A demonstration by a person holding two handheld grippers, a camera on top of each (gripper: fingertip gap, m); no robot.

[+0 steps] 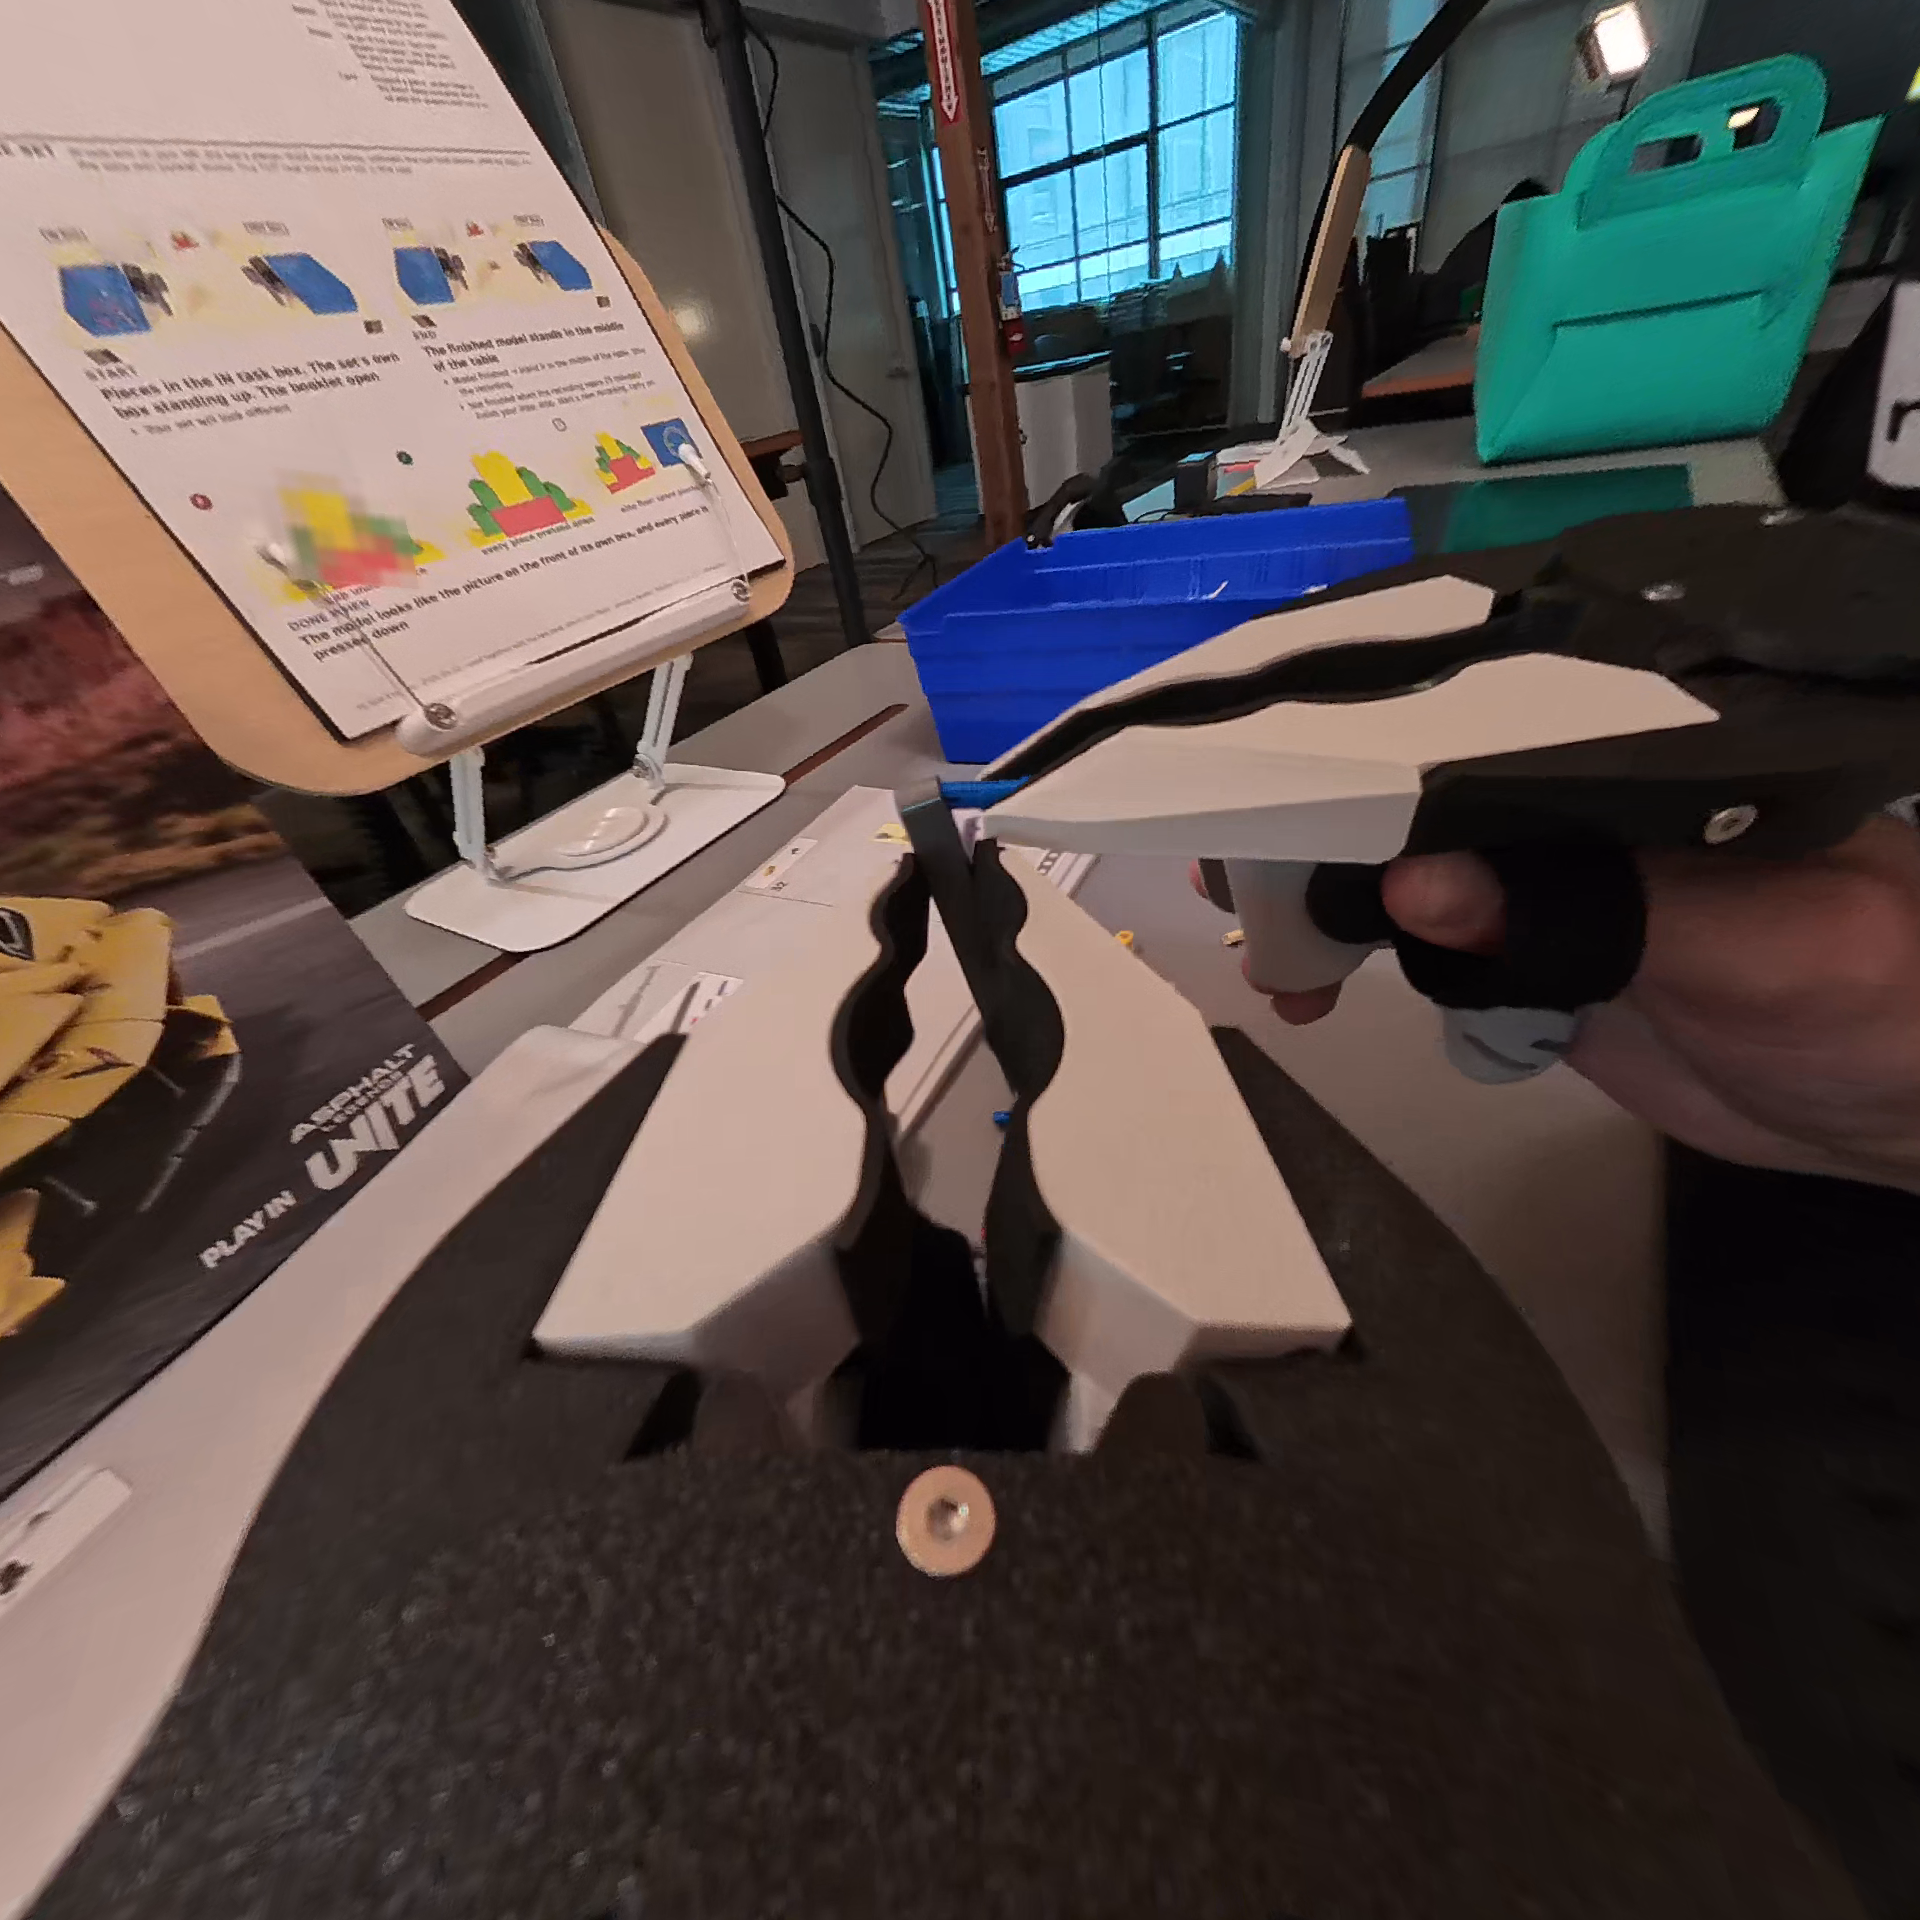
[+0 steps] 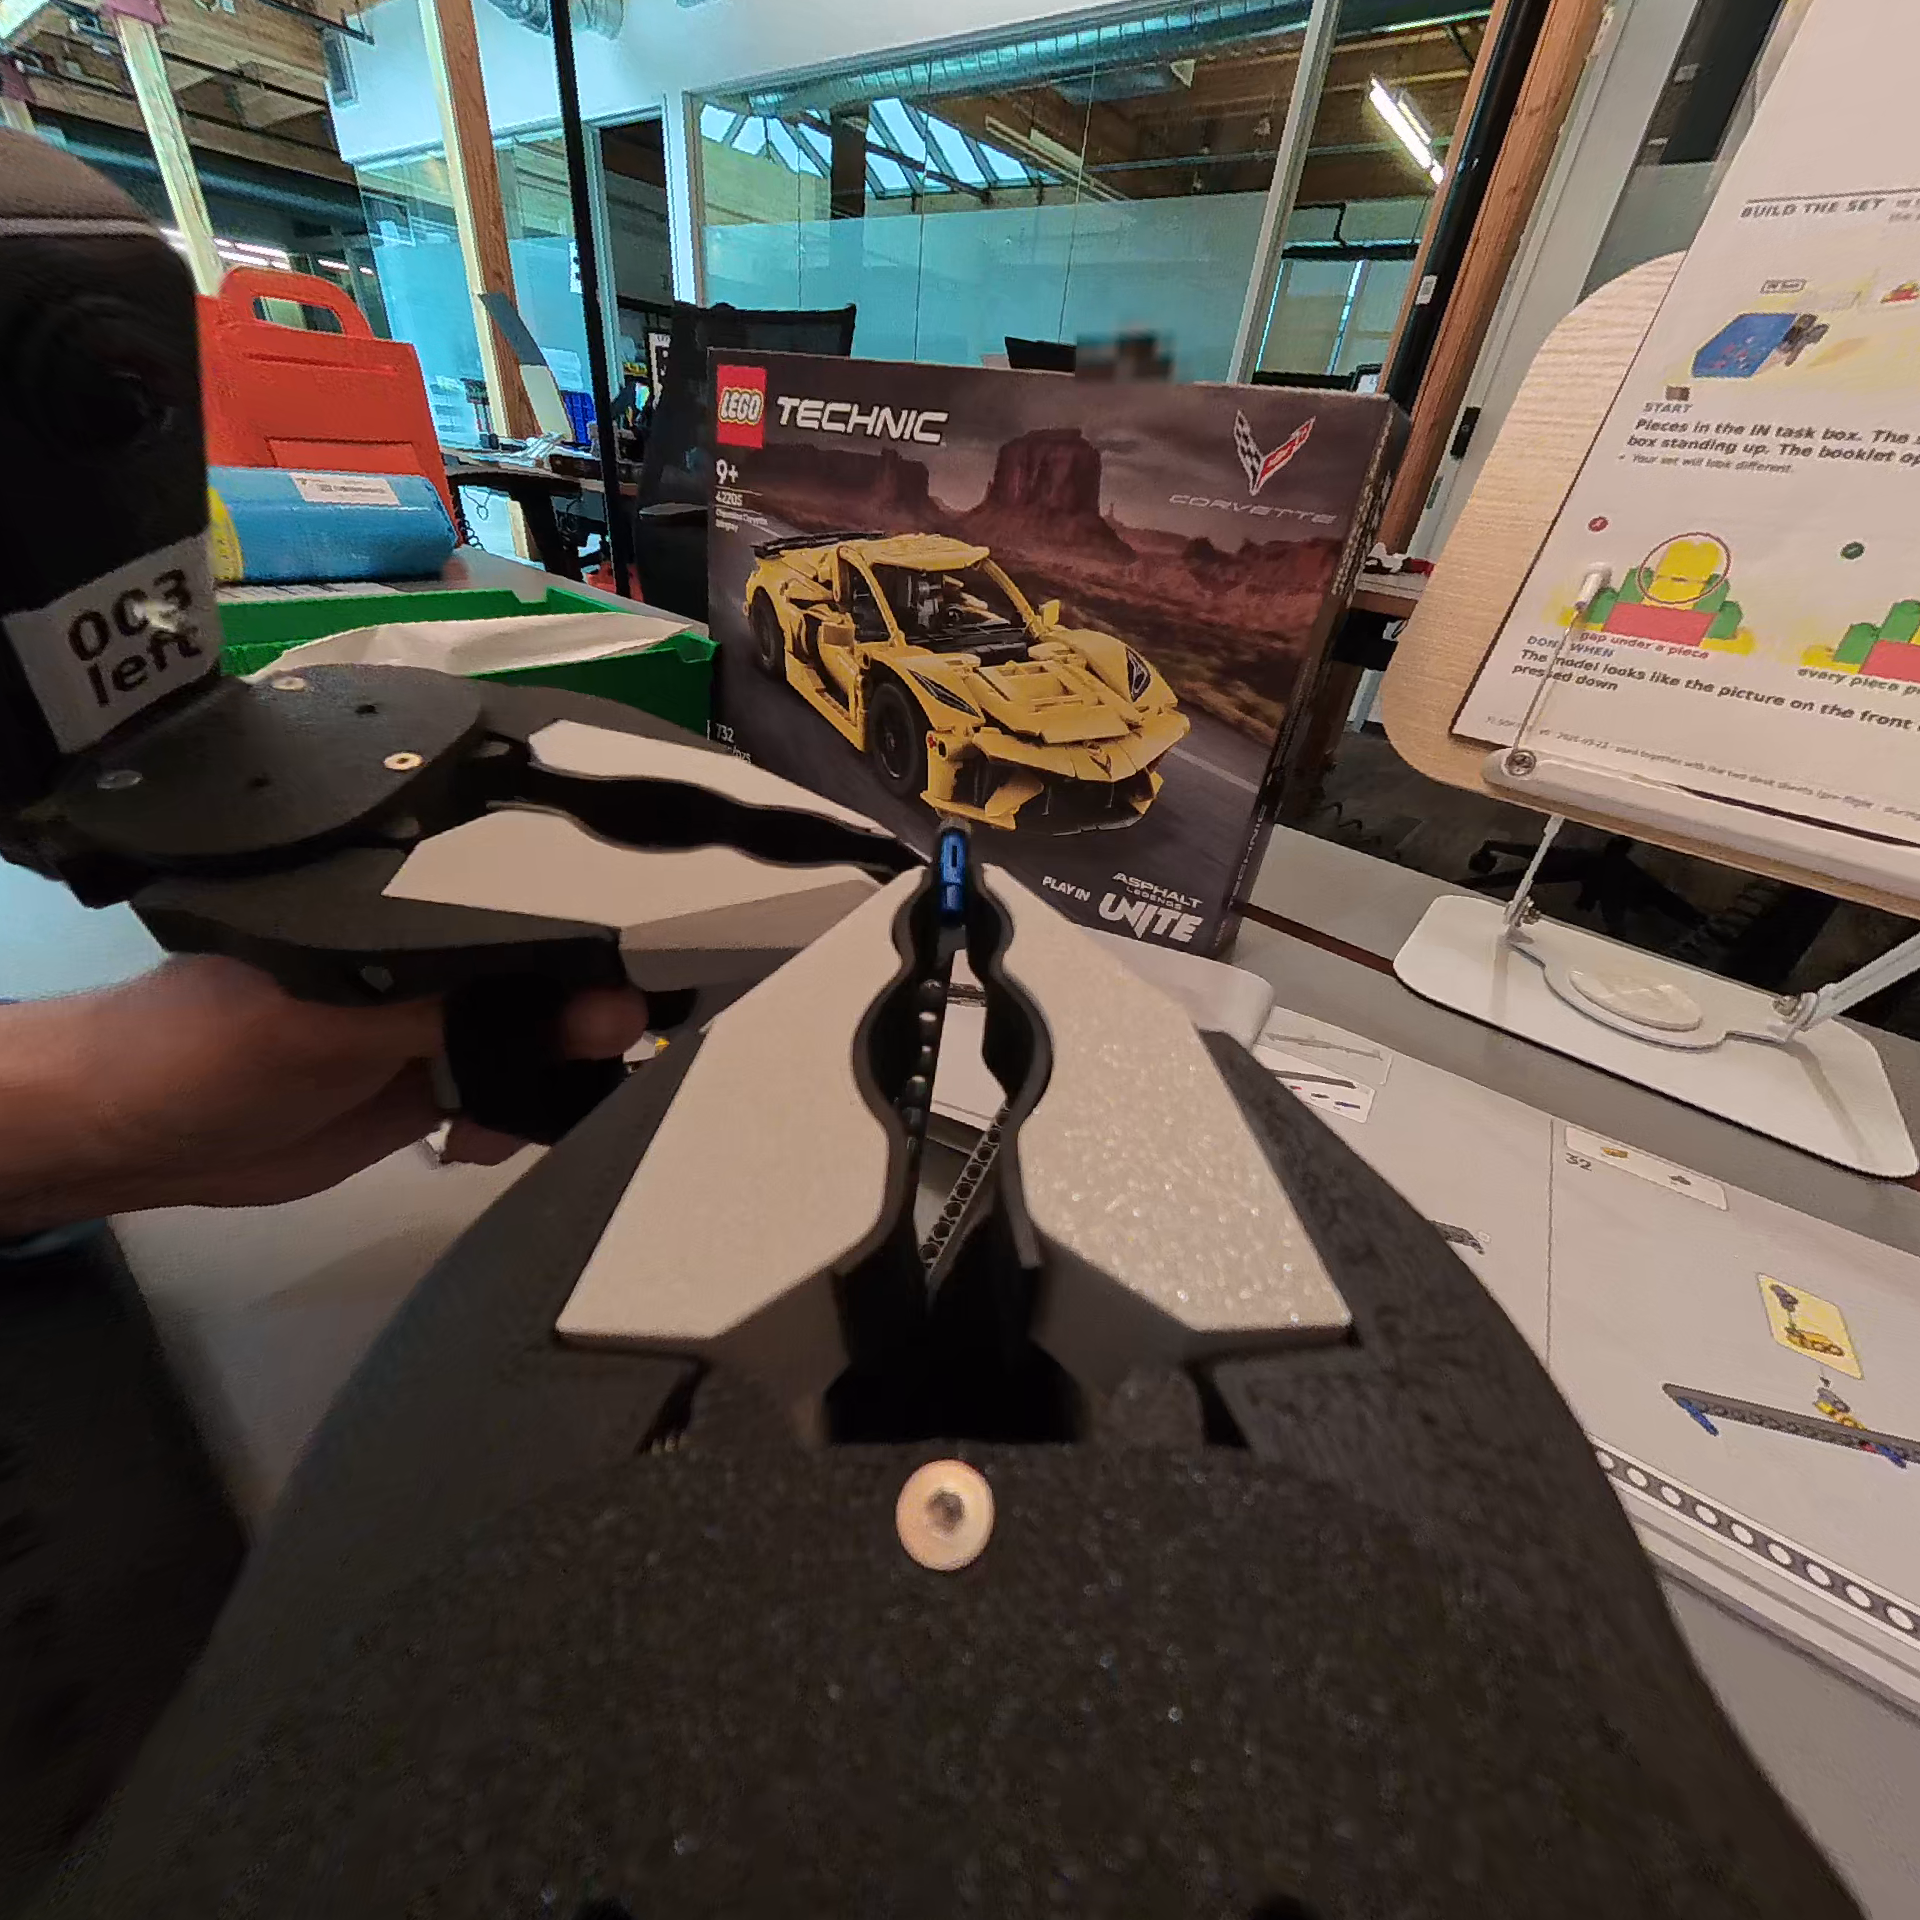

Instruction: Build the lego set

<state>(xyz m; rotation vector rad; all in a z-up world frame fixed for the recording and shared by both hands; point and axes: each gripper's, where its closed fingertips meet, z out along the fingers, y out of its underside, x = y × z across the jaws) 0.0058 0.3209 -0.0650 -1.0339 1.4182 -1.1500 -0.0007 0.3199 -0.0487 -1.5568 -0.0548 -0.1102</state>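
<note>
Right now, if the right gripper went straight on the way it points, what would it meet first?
Probably the left gripper: its fingertips sit right at the right gripper tips, around the blue pin. Beyond that stands the set's box, though depth is unclear.

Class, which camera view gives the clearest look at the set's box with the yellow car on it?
The right wrist view: the box stands upright behind the grippers, its whole front facing the camera. The left wrist view catches only a slanted part of the box at its left edge, cut off by the frame.
</note>
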